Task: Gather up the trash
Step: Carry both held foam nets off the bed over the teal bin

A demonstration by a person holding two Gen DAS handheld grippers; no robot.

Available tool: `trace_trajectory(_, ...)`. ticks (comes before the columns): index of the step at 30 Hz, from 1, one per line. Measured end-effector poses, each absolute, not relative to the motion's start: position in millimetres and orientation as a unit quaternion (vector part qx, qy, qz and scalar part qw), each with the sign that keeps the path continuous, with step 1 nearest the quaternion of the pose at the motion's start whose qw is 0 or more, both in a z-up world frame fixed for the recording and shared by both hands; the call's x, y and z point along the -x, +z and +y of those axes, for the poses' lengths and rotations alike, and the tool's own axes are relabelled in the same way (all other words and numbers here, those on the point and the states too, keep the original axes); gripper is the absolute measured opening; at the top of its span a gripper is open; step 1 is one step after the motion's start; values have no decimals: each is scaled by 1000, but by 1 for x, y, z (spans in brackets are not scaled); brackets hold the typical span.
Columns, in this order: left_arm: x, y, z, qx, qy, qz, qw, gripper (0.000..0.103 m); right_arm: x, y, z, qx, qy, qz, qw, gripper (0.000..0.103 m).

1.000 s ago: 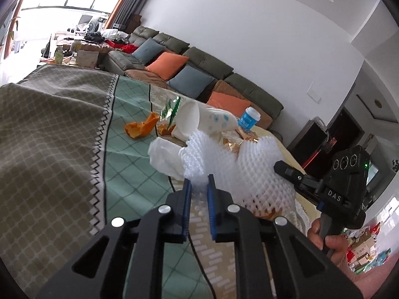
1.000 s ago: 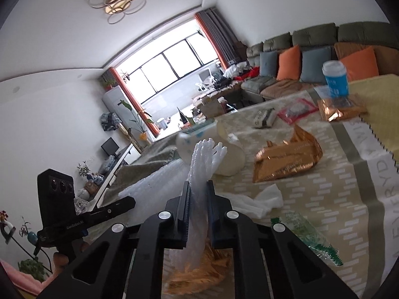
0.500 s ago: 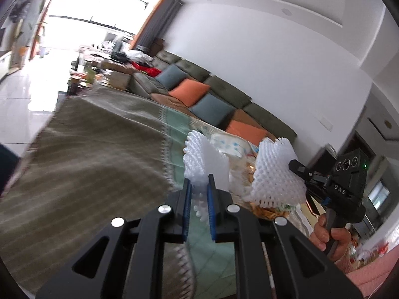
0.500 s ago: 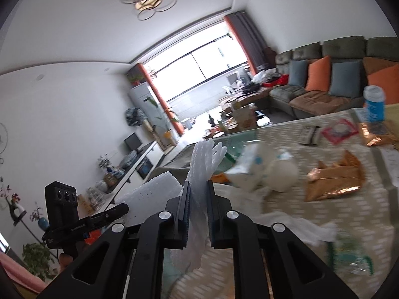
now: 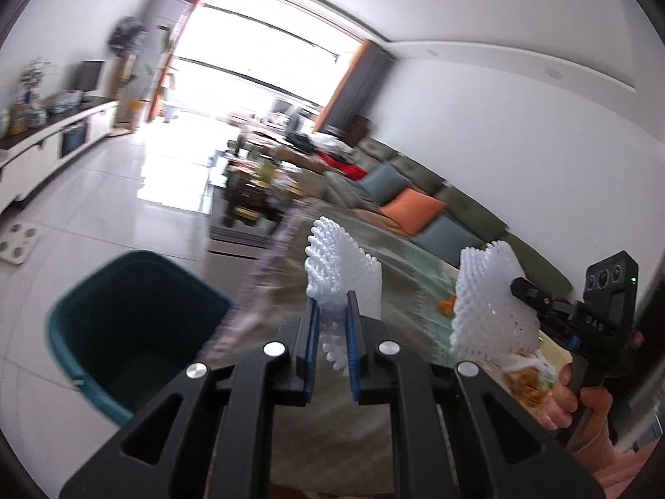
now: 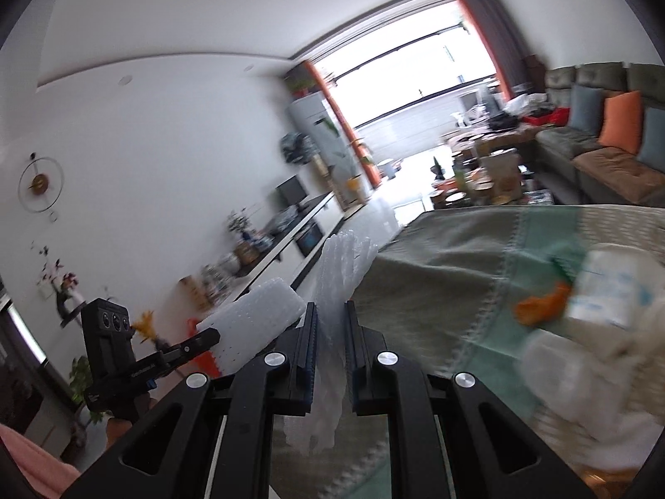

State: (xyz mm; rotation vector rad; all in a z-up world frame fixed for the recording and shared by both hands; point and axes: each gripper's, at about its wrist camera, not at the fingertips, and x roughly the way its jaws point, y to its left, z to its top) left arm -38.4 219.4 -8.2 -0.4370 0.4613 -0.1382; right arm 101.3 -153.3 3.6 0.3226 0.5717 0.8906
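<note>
Newly in view: blurred teal bin (image 5: pixel 124 332)

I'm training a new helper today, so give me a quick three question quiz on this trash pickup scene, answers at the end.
1. True or false: each gripper is shut on a piece of white foam netting.
2. What colour is the bin on the floor: A red, B dark teal, C yellow?
3. Where does the bin sit relative to the table?

Key:
1. True: left gripper clamps one foam net, right gripper another foam net.
2. B, the bin.
3. On the floor beside the table edge.
</note>
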Motion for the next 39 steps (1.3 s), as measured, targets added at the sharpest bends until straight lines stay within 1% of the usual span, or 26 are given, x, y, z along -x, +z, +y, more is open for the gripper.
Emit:
trace_trajectory(4,49,-9,256,225,-13,224,948,13,-111,5,-117,-145,449,282,835,12)
trace_trajectory(12,43,-24,302,243,61,241,938,13,-127,4,-48,-121,480,306,813,12)
trace_trajectory(20,34,-53,317,248,94,272,925,13,-141,-16,17,-83,486,357,793,12)
trace_trajectory(32,18,-89,326,262,118,312,905,14,-144,-47,81,-29,471,417,777,14)
trace_trajectory(33,17,-91,327,266,118,314,904,15,-144,-50,86,-23,470,421,775,16)
trace_trajectory(36,14,-97,330,272,121,316,901,24,-144,-55,95,-11,464,433,773,21)
trace_trajectory(37,13,-97,330,273,122,315,901,30,-145,-57,97,-9,463,437,771,28)
trace_trajectory(38,13,-98,328,274,123,315,900,34,-146,-59,98,-10,462,440,770,33)
trace_trajectory(39,13,-99,328,276,124,315,900,38,-146,-60,97,-9,460,441,771,41)
